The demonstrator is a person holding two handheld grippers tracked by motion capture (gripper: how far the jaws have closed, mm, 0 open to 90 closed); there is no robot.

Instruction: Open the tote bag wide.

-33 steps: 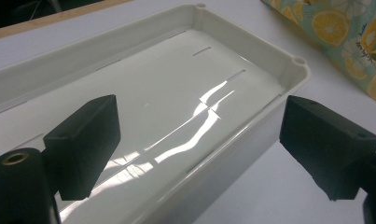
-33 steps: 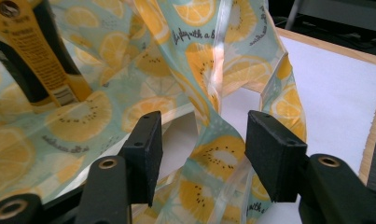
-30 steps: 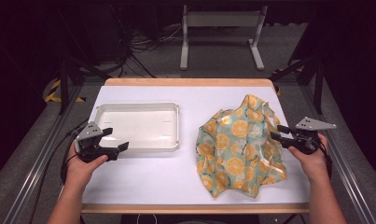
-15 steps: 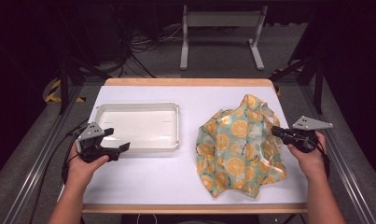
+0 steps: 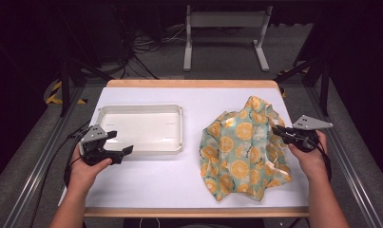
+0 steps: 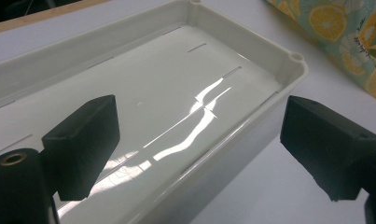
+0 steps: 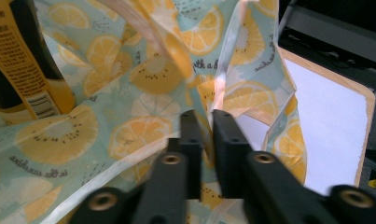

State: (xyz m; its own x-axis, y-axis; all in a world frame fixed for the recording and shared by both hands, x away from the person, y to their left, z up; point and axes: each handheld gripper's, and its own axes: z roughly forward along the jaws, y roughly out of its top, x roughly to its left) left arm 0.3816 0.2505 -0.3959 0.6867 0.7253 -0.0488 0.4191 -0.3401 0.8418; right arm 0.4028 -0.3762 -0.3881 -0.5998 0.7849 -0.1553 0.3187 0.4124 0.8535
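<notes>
At the left of the table the left gripper (image 5: 114,145) hovers with its jaws spread wide and nothing between them, just at the near left corner of the empty white tray (image 5: 177,127), whose long side runs across the table. To the right of the tray, apart from it, lies the crumpled orange-print bag (image 5: 239,156), its long axis running from the near edge toward the far right corner. At its right edge the right gripper (image 5: 278,132) points leftward into the fabric; its jaws have just been closing and now pinch a fold of the bag (image 7: 143,70) between them, as the right gripper view shows. A dark bottle with a yellow label (image 7: 22,65) stands inside. Since the right hand alone has the bag, any lift or pull toward the tray likely starts from that side, leftward.
</notes>
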